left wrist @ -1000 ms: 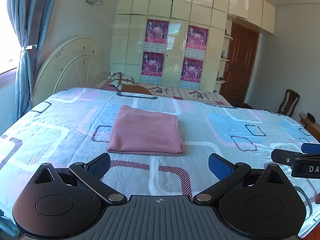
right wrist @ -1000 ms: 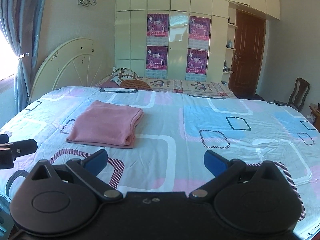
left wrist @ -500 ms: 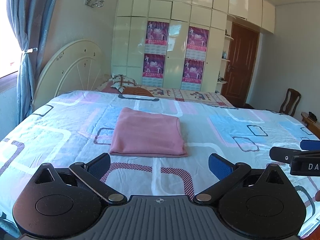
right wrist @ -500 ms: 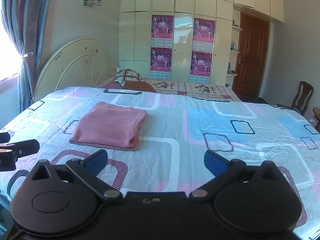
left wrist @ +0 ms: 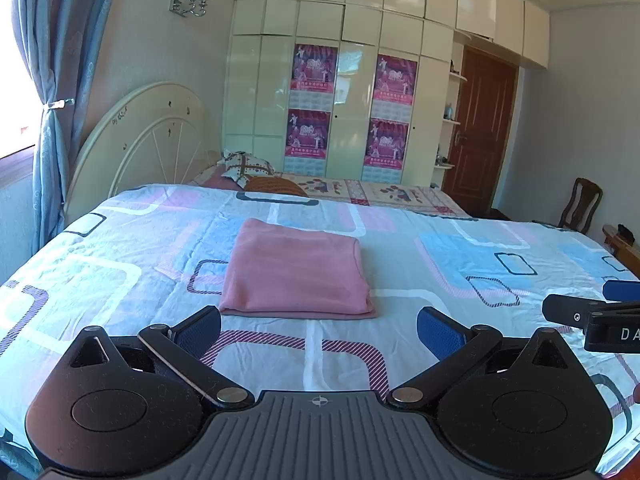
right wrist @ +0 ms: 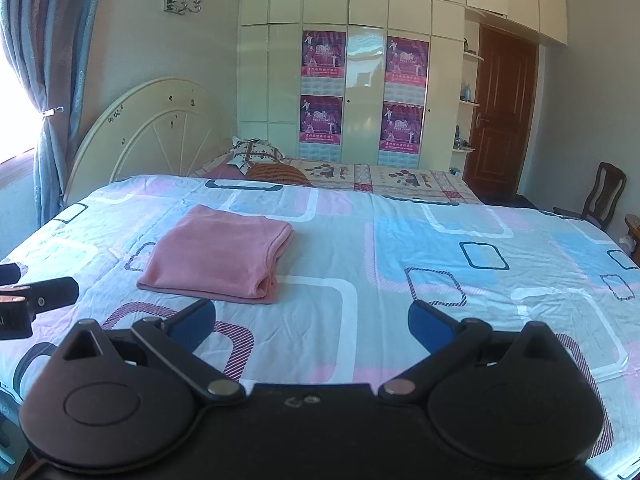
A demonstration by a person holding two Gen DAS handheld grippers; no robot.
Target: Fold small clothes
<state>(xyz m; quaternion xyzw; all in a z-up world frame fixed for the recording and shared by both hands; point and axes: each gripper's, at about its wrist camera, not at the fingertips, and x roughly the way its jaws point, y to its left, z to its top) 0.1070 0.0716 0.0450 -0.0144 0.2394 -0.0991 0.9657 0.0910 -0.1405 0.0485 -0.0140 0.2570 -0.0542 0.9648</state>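
Observation:
A pink garment (left wrist: pixel 296 270) lies folded into a flat rectangle on the patterned bedsheet (left wrist: pixel 460 256). It also shows in the right wrist view (right wrist: pixel 220 260), left of centre. My left gripper (left wrist: pixel 318 330) is open and empty, hovering just short of the garment's near edge. My right gripper (right wrist: pixel 312 320) is open and empty, to the right of the garment and apart from it. The right gripper's tip shows at the right edge of the left wrist view (left wrist: pixel 592 312). The left gripper's tip shows at the left edge of the right wrist view (right wrist: pixel 36 292).
A cream headboard (left wrist: pixel 148 144) stands at the far left, with pillows (left wrist: pixel 248 166) and a floral quilt (left wrist: pixel 380 194) behind the sheet. A wardrobe with posters (left wrist: pixel 348 108), a brown door (left wrist: pixel 480 136) and a wooden chair (left wrist: pixel 580 204) line the back and right.
Both grippers have pulled back and tilted slightly, so the folded garment sits a little lower and nearer in both views. Both stay open and the garment has not moved.

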